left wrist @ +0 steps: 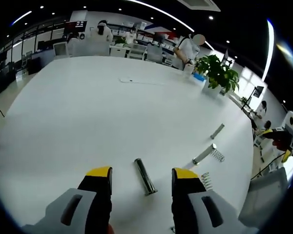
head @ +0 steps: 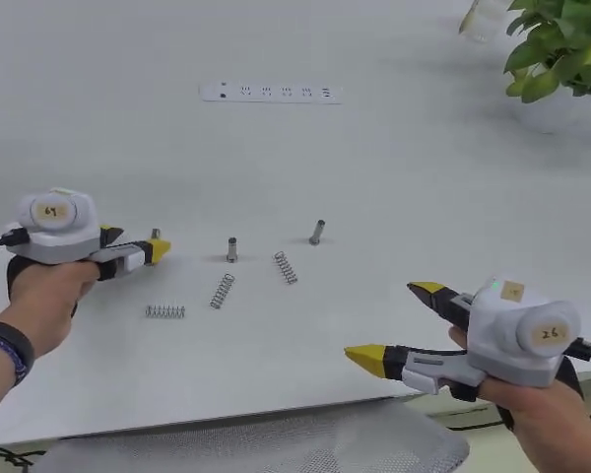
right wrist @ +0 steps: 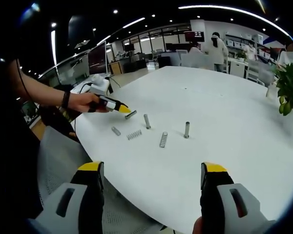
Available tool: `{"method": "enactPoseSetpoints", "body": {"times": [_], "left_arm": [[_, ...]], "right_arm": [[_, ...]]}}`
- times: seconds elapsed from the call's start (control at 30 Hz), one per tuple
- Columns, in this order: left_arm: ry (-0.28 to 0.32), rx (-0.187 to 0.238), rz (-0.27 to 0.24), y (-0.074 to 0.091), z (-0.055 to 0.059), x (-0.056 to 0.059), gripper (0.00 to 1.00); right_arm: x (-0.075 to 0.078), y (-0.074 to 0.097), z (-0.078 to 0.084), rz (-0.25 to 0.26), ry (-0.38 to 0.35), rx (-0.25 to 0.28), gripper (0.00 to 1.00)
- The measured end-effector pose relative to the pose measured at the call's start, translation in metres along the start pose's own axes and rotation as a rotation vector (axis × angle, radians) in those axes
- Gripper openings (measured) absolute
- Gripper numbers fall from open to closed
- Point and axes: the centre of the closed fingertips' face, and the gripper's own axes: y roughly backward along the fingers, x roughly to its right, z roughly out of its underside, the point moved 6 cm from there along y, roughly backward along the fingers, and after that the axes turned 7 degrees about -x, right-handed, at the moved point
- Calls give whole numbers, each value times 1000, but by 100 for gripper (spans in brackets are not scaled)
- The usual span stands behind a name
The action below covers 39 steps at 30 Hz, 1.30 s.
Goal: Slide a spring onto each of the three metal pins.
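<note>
Three small coil springs lie loose on the white counter (head: 394, 168), none yet on a pin. The near spring (head: 165, 311) lies flat toward the left, and the middle spring (head: 222, 290) and the far spring (head: 286, 267) slant just beyond it. Behind them the three metal pins stand upright and bare in a loose row: the left pin (head: 156, 235), the centre pin (head: 231, 249) and the right pin (head: 317, 232).

The springs look like thin, light wire, so a hard pinch would likely squash one or shoot it out sideways. The best hold is probably a gentle one across the coils toward one end, leaving the other end open to go over a pin's top. The pins look stiff and smooth. I cannot tell whether they are fixed to the counter, so a sideways push might topple one.

The left tool (head: 158, 250) has its jaws parted. In the left gripper view the left pin sits in the gap between the yellow tips, not clamped — whether a tip touches it I cannot tell. The right tool (head: 394, 321) is spread wide and empty, over the counter's near edge and well apart from the parts.

Farther back lie a power strip (head: 271, 93) and a potted plant (head: 561, 44).
</note>
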Motion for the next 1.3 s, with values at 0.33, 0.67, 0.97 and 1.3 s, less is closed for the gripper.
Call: {"method": "enactPoseSetpoints", "body": {"times": [0.33,0.67,0.97,1.3], "left_arm": [[31,-11,-37,-10,2,2,28],[45,-23,-64,-21,-2,7,17],[18,-59,-100,-26,-3,6,10],[-59,-102,-143,-29,-9,7,5]], "right_arm": [[1,-2,2,-3,-6,-7,80],[0,-3,0,-6,-6,1,80],[1,1,3,1,-14,-2,80],[2,1,4,2,-13,-4,80]]}}
